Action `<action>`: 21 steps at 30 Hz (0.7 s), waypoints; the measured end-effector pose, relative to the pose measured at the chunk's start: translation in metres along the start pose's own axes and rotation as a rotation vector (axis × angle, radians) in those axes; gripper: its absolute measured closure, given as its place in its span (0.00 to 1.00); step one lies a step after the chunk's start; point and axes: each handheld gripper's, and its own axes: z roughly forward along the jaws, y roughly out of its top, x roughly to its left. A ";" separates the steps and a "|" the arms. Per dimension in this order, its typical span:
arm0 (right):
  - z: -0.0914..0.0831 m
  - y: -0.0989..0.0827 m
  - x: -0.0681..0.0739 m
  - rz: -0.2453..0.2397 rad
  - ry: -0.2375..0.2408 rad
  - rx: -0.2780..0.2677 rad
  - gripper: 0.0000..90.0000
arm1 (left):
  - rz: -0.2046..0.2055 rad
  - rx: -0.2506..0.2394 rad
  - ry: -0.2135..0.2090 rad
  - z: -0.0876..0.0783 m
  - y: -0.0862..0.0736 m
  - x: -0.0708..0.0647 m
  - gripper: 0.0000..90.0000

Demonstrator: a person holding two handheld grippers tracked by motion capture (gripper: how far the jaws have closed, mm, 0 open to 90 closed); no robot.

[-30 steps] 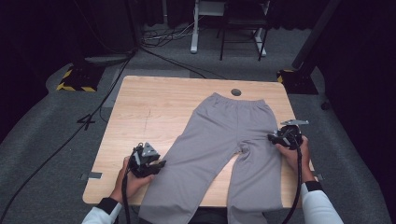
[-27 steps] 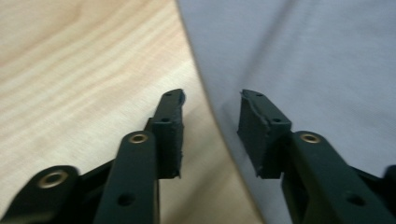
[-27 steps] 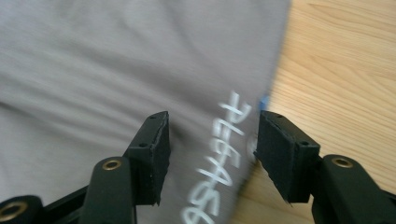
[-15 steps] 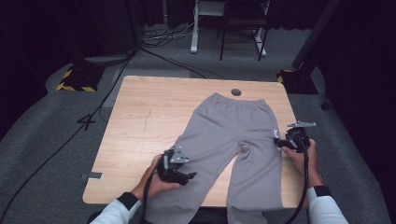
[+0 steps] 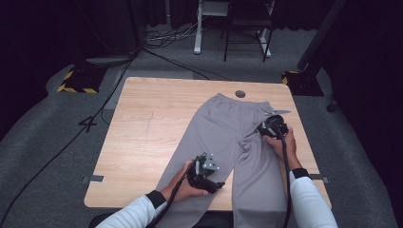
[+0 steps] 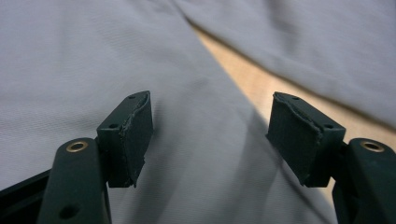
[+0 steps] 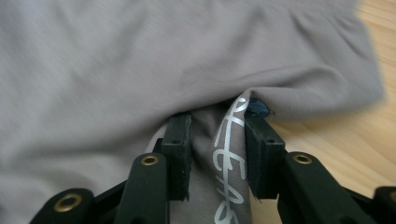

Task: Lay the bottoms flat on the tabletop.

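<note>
Grey trousers lie flat on the wooden table, waistband at the far side, both legs running over the front edge. My left gripper hovers above the left leg near its inner edge. Its jaws have just been opening; in the left gripper view the left gripper stands open above the cloth, nothing between its pads. My right gripper sits at the right hip. Its jaws have just been closing; the right gripper pinches a fold of trousers bearing silver lettering.
A dark round plug sits in the table beyond the waistband. Bare wood spans the table's left half. A strip of table shows between the two legs. Cables, a chair and striped blocks stand on the floor behind.
My left gripper moved right from the table's front left onto the left trouser leg and opened. My right gripper slid left onto the hip and closed on a fold of cloth.
</note>
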 end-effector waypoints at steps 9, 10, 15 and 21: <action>-0.021 0.007 0.048 -0.110 0.174 -0.062 0.51 | 0.044 -0.046 0.060 -0.015 0.023 0.021 0.31; -0.029 0.003 0.044 -0.110 0.177 -0.079 0.51 | 0.060 -0.043 0.103 -0.015 0.029 0.035 0.31; -0.067 -0.027 0.019 -0.099 0.131 -0.117 0.53 | -0.035 -0.046 0.240 -0.001 0.055 0.103 0.32; -0.076 -0.061 0.006 -0.038 0.109 -0.061 0.53 | -0.094 -0.016 0.356 0.026 0.071 0.155 0.35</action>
